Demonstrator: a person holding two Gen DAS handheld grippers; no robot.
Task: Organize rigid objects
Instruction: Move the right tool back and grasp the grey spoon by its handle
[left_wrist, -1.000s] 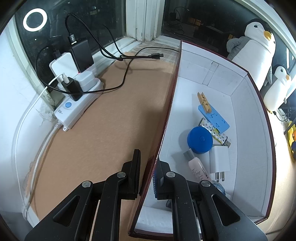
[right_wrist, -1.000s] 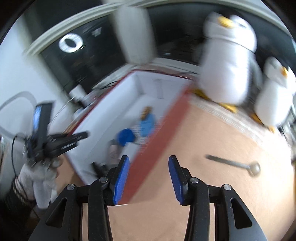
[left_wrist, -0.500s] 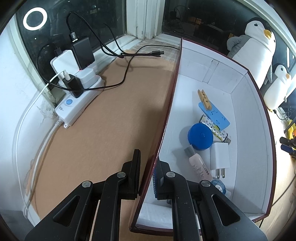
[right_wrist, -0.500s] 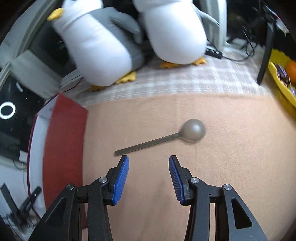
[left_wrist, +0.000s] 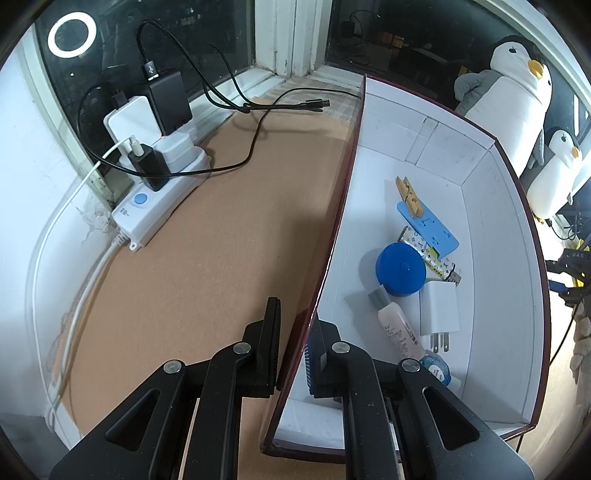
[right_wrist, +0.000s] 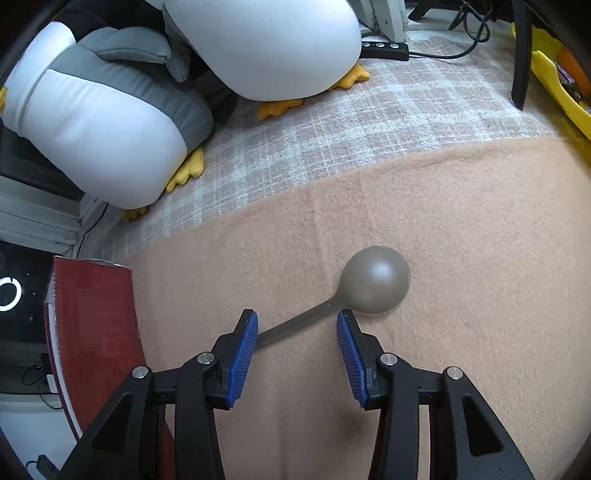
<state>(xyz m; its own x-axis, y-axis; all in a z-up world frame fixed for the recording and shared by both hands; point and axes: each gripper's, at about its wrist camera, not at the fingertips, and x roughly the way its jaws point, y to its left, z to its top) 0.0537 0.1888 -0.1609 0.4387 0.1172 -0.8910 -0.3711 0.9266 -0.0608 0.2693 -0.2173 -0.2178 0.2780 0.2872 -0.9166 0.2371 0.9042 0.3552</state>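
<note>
Straddling the spoon (right_wrist: 325, 314) handle, the right claw (right_wrist: 297, 354) is gaping wide; lowering squarely before closing is advisable; the left claw (left_wrist: 293, 347) is pinching the box (left_wrist: 332, 236) wall, steadying it.

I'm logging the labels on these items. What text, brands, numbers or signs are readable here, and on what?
USB symbol: on the black plug in the black charger.
Music-note marks: on the blue card.
Print on the pink tube: too small to read.
Pattern on the white strip: too small to read.
Spoon: no text.
</note>
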